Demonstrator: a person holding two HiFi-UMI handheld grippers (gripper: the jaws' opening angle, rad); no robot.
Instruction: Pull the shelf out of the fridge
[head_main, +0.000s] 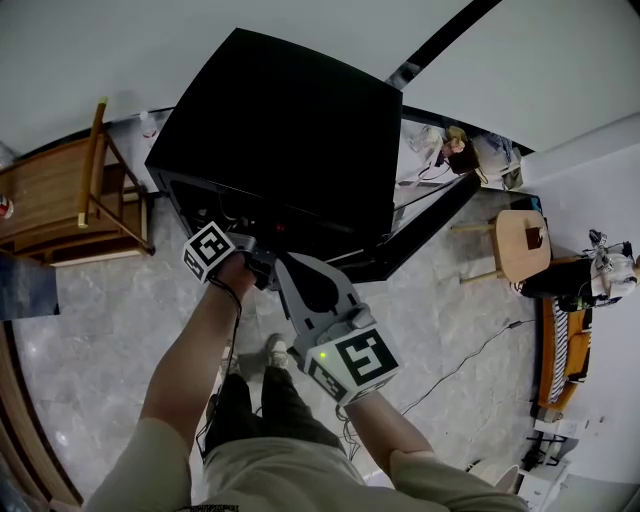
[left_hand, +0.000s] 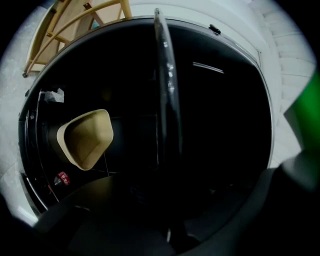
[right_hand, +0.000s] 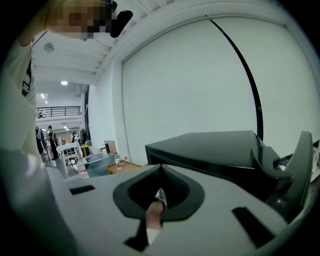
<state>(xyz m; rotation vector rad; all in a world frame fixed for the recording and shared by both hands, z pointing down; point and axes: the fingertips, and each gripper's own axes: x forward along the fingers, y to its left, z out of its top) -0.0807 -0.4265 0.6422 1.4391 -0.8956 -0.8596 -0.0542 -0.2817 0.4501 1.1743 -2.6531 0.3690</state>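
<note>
The black fridge (head_main: 290, 130) stands on the floor with its door (head_main: 420, 235) swung open to the right. In the left gripper view the dark inside shows a glass shelf (left_hand: 165, 100) edge-on, running down between the jaws. My left gripper (head_main: 250, 258) reaches into the fridge front and is shut on the shelf's front edge (left_hand: 170, 235). My right gripper (head_main: 287, 264) hovers just outside the fridge (right_hand: 210, 150). Its grey jaws are shut together with nothing in them (right_hand: 160, 166).
A beige bowl (left_hand: 85, 137) and a red can (left_hand: 62, 178) sit inside the fridge beside the shelf. A wooden chair (head_main: 70, 200) stands to the left, a round wooden stool (head_main: 525, 240) to the right. Cables (head_main: 460, 360) lie on the floor.
</note>
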